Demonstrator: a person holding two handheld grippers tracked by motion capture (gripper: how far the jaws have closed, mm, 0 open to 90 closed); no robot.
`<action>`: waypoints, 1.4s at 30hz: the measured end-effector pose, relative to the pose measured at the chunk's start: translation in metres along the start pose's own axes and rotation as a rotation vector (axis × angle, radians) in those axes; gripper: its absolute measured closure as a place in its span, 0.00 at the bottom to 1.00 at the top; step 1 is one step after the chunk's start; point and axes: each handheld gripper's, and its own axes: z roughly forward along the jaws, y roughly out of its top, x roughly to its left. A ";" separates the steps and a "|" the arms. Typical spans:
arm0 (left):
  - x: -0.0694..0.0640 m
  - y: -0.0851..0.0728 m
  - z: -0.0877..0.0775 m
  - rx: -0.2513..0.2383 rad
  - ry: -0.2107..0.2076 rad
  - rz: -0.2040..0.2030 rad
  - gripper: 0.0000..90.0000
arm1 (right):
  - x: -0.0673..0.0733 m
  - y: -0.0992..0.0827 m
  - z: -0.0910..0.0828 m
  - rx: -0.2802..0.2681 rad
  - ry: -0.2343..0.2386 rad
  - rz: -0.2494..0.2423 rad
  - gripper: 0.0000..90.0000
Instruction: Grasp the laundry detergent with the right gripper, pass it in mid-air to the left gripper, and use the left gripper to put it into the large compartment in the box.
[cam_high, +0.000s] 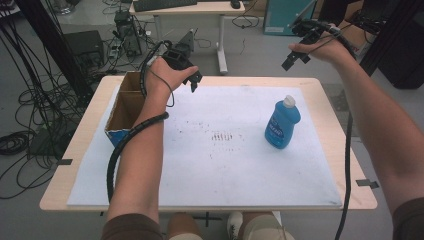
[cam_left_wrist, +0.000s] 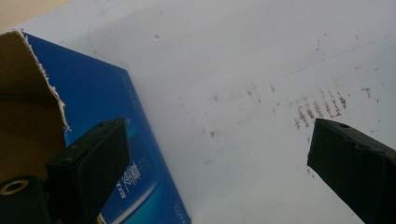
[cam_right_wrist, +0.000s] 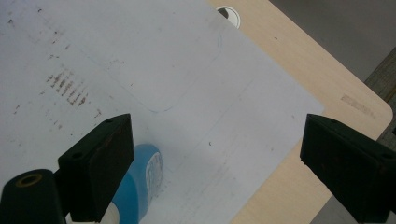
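Both grippers gape wide, empty: left gripper (cam_high: 194, 80) above the cardboard box (cam_high: 122, 107), right gripper (cam_high: 295, 59) high behind the blue dish soap bottle (cam_high: 282, 122). The bottle stands upright, well right of the box. Probably the bottle is next: drop the right gripper straight down, clamp its body below the white cap (cam_high: 289, 101).

Grey floor (cam_high: 280, 30) strewn with cables (cam_high: 20, 120); a desk (cam_high: 190, 9) behind.

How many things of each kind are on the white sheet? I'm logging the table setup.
Blue dish soap bottle: 1
Open cardboard box: 1
Total: 2
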 end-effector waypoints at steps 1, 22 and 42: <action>0.001 0.000 0.000 -0.001 -0.001 -0.004 0.07 | 0.000 -0.001 -0.001 -0.001 0.001 -0.002 0.11; -0.005 -0.008 -0.013 -0.022 0.007 0.019 0.07 | 0.012 -0.051 -0.038 -0.100 0.036 -0.055 0.08; -0.006 -0.011 -0.012 -0.026 0.010 0.033 0.07 | 0.027 -0.120 -0.044 -0.231 0.065 -0.109 0.08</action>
